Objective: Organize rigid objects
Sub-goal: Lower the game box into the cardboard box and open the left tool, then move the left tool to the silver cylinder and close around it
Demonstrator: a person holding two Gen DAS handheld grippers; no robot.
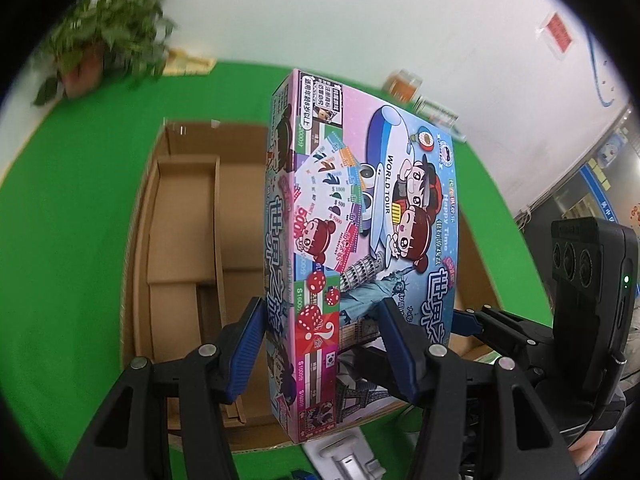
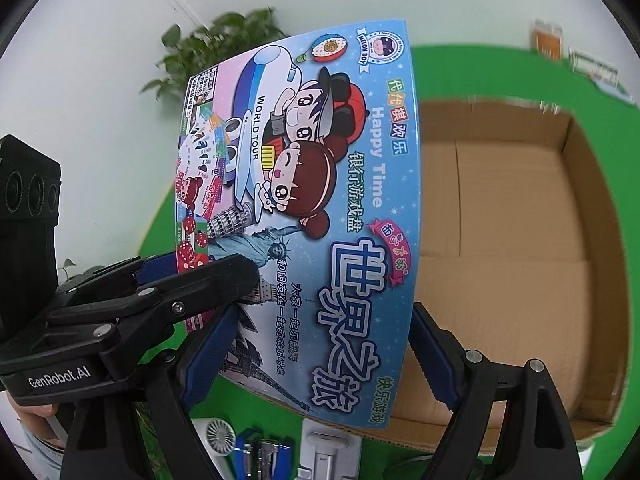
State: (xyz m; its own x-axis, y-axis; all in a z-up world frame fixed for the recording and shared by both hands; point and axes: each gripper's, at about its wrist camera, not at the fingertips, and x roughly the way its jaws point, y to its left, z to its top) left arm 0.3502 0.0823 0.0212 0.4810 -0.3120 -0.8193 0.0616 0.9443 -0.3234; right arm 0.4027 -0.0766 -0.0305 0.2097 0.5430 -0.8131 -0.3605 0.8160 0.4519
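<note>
A colourful board game box (image 1: 360, 216) (image 2: 320, 200) with cartoon children and a plane hangs tilted above an open cardboard carton (image 1: 188, 208) (image 2: 520, 216). My left gripper (image 1: 320, 308) is shut on its near end, one blue pad on the side face and the other on the printed top. My right gripper (image 2: 324, 320) is shut on the same box, its pads pressing the lower corner from both sides. The left gripper's body (image 2: 160, 292) shows at the left of the right wrist view. The right gripper's body (image 1: 504, 332) shows at the right of the left wrist view. The carton holds inner cardboard dividers (image 1: 218, 220).
A green cloth (image 1: 72, 220) covers the table around the carton. A potted plant (image 1: 108, 36) (image 2: 216, 52) stands at the back by the white wall, and jars (image 1: 402, 84) (image 2: 546, 42) sit at the far edge. A small white fan (image 2: 218, 434), a blue stapler (image 2: 264, 452) and a white device (image 2: 328, 452) lie near the front.
</note>
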